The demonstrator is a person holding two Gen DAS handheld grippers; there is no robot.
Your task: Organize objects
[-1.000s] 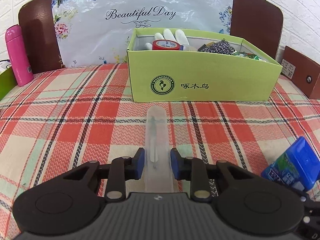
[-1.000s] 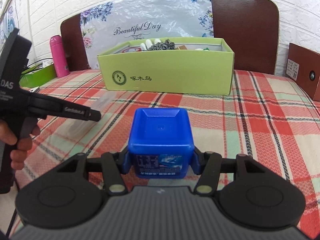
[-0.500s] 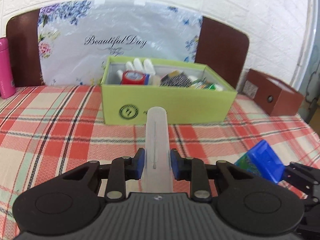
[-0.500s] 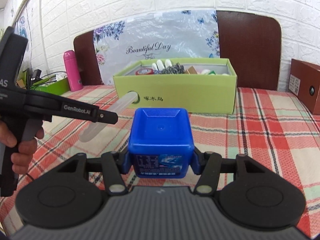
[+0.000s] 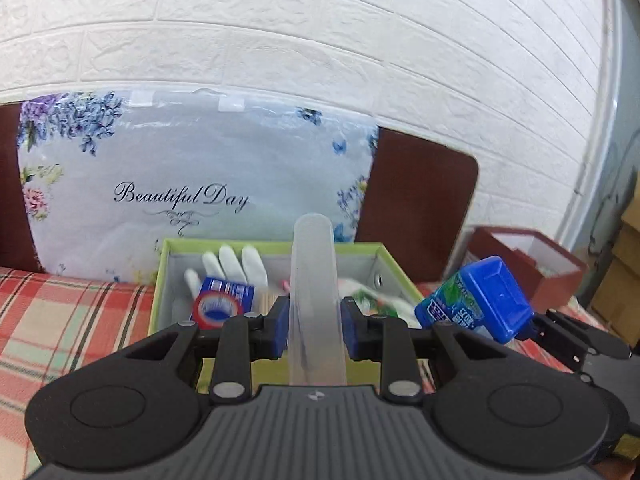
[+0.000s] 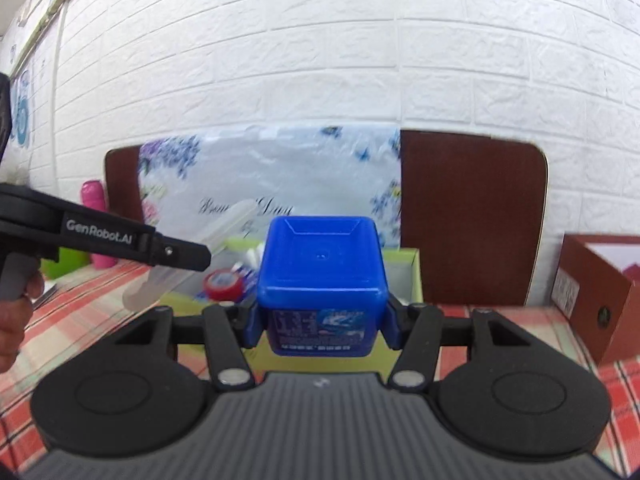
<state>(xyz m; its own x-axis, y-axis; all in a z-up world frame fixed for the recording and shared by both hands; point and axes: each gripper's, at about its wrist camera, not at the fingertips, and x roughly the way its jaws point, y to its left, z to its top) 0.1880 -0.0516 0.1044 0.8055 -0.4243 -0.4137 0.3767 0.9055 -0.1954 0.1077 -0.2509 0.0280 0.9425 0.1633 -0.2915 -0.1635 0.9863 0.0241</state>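
Observation:
My left gripper is shut on a long translucent plastic case and holds it in the air over the near edge of the green cardboard box. My right gripper is shut on a blue square container, held above the box's right part; it also shows in the left wrist view. The box holds white gloves, a red tape roll and other small items. The left gripper and its case show at the left of the right wrist view.
The red plaid cloth covers the table. A floral "Beautiful Day" bag leans on a brown board behind the box. A brown open box stands at the right. A pink bottle stands far left.
Both grippers have risen and moved forward to the green box, carrying the translucent case and the blue container. The box interior now lies right below them.

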